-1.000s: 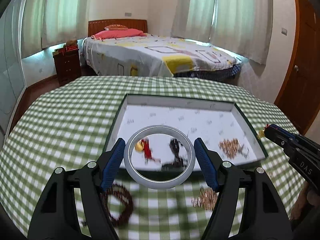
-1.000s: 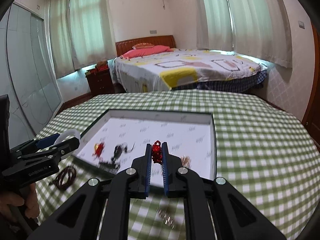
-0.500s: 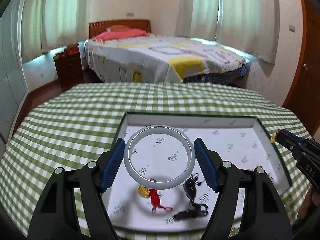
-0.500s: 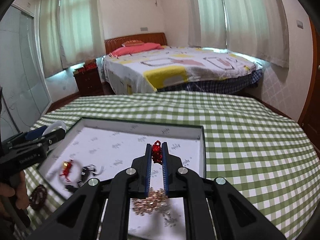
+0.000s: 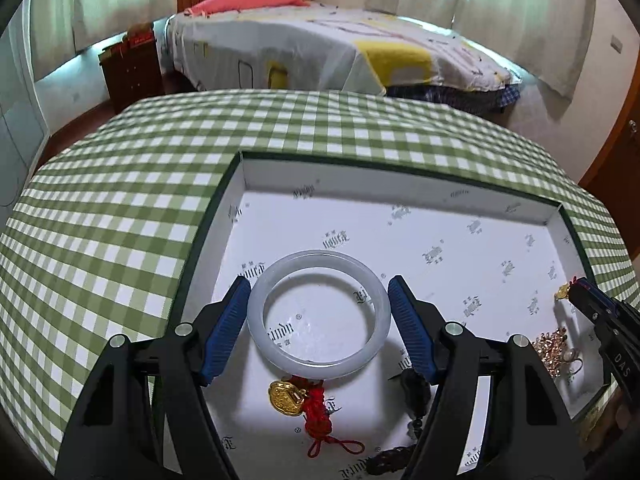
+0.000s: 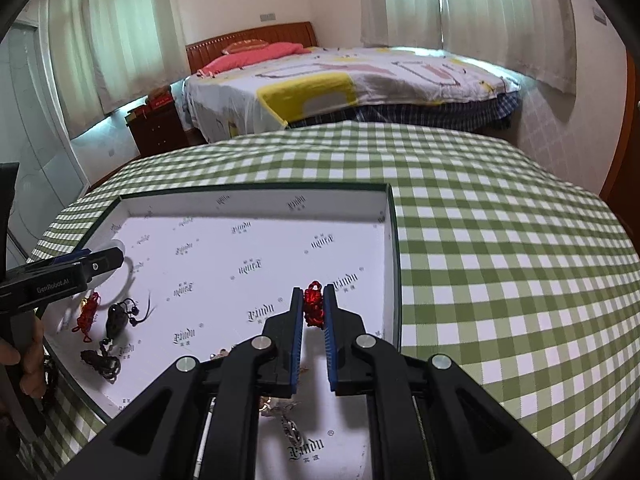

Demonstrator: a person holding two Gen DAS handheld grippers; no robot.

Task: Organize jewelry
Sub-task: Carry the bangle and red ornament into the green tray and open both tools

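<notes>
Over the checked table's white tray, the left gripper clamped a pale bangle while the right gripper pinched what looked like a red knotted charm.

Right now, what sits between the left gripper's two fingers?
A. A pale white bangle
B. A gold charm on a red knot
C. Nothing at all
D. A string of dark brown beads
A. In the left wrist view the left gripper has the bangle spanning the gap between its blue fingers, above the white floor of the tray.
</notes>
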